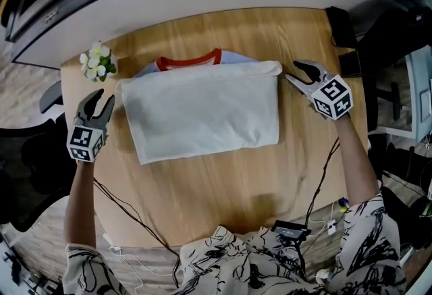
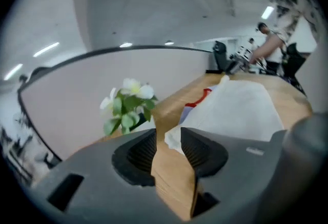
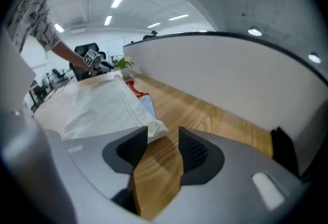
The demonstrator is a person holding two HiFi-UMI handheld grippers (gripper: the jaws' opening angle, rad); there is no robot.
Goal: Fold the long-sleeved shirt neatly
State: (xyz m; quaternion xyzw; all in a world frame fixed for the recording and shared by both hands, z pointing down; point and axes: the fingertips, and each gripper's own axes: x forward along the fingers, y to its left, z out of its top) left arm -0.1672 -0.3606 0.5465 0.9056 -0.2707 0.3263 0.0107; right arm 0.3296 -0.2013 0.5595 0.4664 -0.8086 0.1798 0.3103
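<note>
White cotton long-sleeved shirt with a red collar [image 1: 202, 115] lies folded into a rough rectangle in the middle of the light wooden surface [image 1: 223, 185]. Its collar peeks out past the far edge. Your left gripper [image 1: 98, 99] sits at its far left corner and your right gripper [image 1: 293, 71] at its far right corner. Both pairs of jaws stand moderately apart and grip nothing. In each gripper view, though, a tip of the white cloth lies loose in the gap, just beside one pad, with bare wood showing behind it. That is the main risk. If you pull either gripper away sideways or upward without clearing that tip, a ribbed pad may catch the corner and drag the top layer open. If you close the jaws now, you will likely pinch only the upper ply and skew the fold when you lift. The rectangle already looks slightly crooked, with its left edge slanting, so a further fold made from here may stack unevenly. Watch your left gripper too: the small pot of white flowers [image 1: 98, 62] stands near it, and a careless swing outward could tip it.
</note>
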